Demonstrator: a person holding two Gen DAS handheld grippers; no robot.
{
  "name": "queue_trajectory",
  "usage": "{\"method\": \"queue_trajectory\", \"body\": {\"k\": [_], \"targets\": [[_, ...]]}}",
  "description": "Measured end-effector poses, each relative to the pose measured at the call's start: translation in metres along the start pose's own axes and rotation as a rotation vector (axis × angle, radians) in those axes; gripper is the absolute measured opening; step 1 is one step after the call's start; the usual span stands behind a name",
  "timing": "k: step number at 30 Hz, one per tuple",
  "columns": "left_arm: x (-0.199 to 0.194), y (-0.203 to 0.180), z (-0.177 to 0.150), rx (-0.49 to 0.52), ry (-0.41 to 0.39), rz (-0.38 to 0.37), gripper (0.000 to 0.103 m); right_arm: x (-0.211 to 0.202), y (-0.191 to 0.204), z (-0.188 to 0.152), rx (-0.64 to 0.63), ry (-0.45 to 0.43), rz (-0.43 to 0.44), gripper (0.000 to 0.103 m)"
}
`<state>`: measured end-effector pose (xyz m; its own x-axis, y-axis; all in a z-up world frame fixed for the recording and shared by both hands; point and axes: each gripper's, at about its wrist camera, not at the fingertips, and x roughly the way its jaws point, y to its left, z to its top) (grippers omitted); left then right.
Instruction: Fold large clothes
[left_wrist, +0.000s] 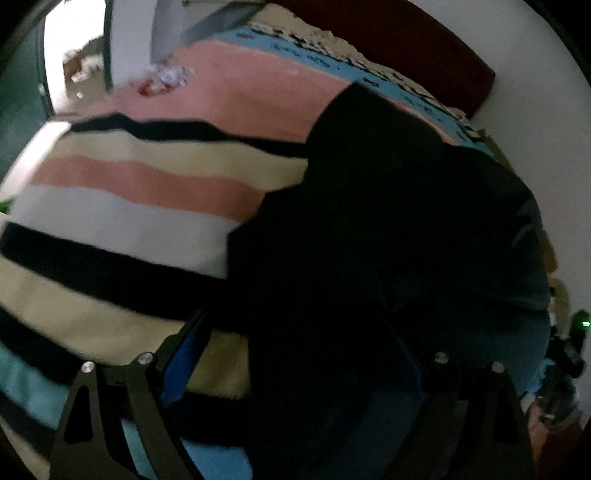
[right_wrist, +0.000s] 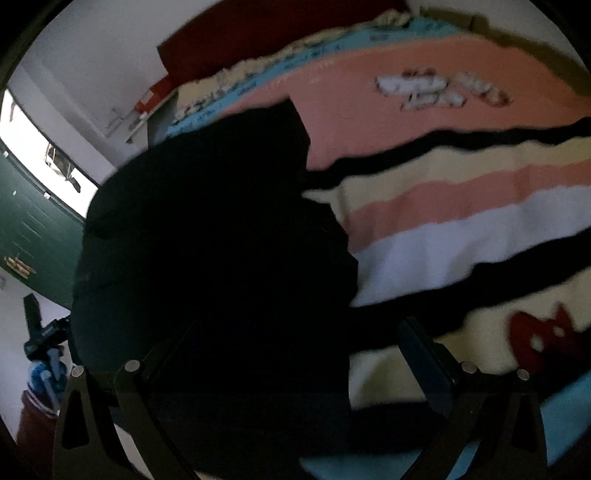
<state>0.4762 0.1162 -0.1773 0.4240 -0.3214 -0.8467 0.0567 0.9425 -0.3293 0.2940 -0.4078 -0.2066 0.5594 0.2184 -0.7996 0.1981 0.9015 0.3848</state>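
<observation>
Black garment (left_wrist: 388, 229), large, lies spread on a striped blanket (left_wrist: 122, 177) covering a bed. Blanket has pink, cream, white, black and light blue bands; red motif on the cream band shows in right wrist view, white/red print on the wide pink band further back.

Left wrist view: garment fills centre and right of frame, blanket to the left of it. Left gripper (left_wrist: 295, 354) low in frame, jaws spread wide. Left finger (left_wrist: 184, 354) w/ blue pad sits over cream band just beside garment edge. Right finger is lost against the dark cloth, barely visible. Fabric lies in the gap between the fingers, but can't tell if either pad touches it. Nothing pinched as far as visible.

Right wrist view: garment (right_wrist: 214, 240) takes centre and left, blanket (right_wrist: 461, 221) to the right. Right gripper (right_wrist: 299, 354) also low, jaws wide apart. Right finger (right_wrist: 424, 362) over cream/black bands beside garment's right edge; left finger dark on dark, hard to make out. Cloth between fingers, contact can't be told, no grip seen.

Bkgd: dark red headboard (right_wrist: 258, 33) at far end of bed, white wall, green door (right_wrist: 33, 236) at left in right wrist view. Both frames motion-blurred, garment detail (sleeves, folds) not readable.
</observation>
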Motion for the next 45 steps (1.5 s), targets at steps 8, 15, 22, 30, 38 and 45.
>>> {"method": "queue_trajectory", "body": {"k": [8, 15, 22, 30, 38, 45], "targets": [[0.036, 0.034, 0.0, -0.165, 0.096, -0.257, 0.103, 0.072, -0.01, 0.005, 0.158, 0.195, 0.324, 0.102], [0.054, 0.001, -0.004, -0.153, 0.081, -0.391, 0.101, 0.091, -0.003, 0.002, 0.151, 0.193, 0.383, 0.102], [0.022, -0.035, 0.008, -0.08, -0.02, -0.37, 0.039, 0.055, 0.041, 0.016, 0.019, 0.054, 0.322, 0.038], [-0.03, -0.048, 0.01, -0.069, -0.11, -0.411, 0.035, -0.015, 0.104, 0.032, -0.164, -0.091, 0.359, 0.025], [-0.07, -0.044, -0.023, -0.035, -0.138, -0.442, 0.035, -0.067, 0.094, -0.01, -0.202, -0.124, 0.422, 0.025], [-0.031, -0.008, -0.055, -0.056, -0.042, -0.339, 0.044, -0.006, 0.044, -0.043, -0.111, 0.003, 0.304, 0.031]]}}
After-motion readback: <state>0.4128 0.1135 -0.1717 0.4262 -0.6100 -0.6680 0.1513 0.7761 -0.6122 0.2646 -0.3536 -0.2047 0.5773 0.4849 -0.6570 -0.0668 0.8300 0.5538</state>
